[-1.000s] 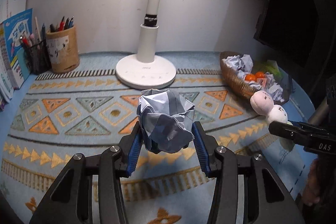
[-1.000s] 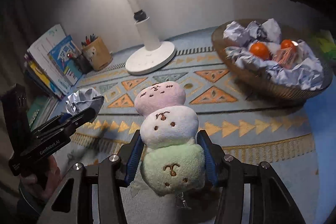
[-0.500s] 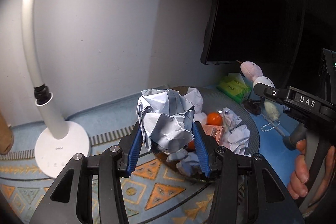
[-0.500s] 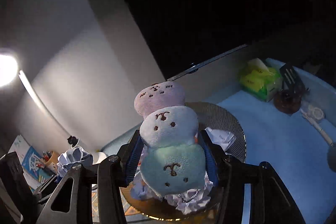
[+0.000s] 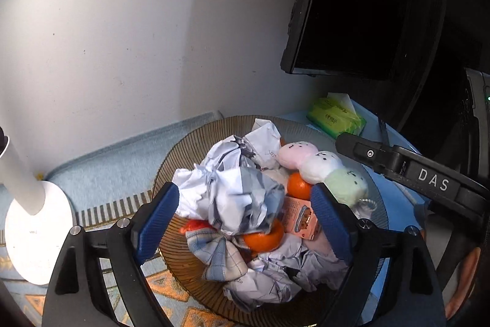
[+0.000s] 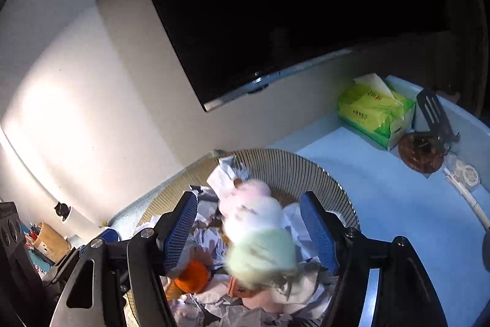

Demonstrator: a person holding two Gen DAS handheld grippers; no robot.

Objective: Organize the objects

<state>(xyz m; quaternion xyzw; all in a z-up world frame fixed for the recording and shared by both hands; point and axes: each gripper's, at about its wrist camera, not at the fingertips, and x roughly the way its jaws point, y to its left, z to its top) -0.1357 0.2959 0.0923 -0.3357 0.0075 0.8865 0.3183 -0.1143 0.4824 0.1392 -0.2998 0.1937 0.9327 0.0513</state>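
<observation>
1. The crumpled paper ball [image 5: 242, 198] is lying on the heap in the woven basket [image 5: 196, 143], between the spread jaws of the left gripper [image 5: 245, 219], touching neither pad.
2. The three-ball plush toy [image 6: 257, 222] is sitting blurred over the basket's contents, with the right gripper [image 6: 248, 232] gaping wide around it.
3. Oranges [image 5: 298, 185] and a green tissue pack [image 6: 373, 112] are lying nearby.

The left black two-finger gripper with blue ribbed pads [image 5: 245, 219] points forward and downward, its jaws spread wide apart and gripping nothing. The right black two-finger gripper with blue ribbed pads [image 6: 249, 230] is likewise angled downward, jaws parted wide, both pads clear of contact.
</observation>
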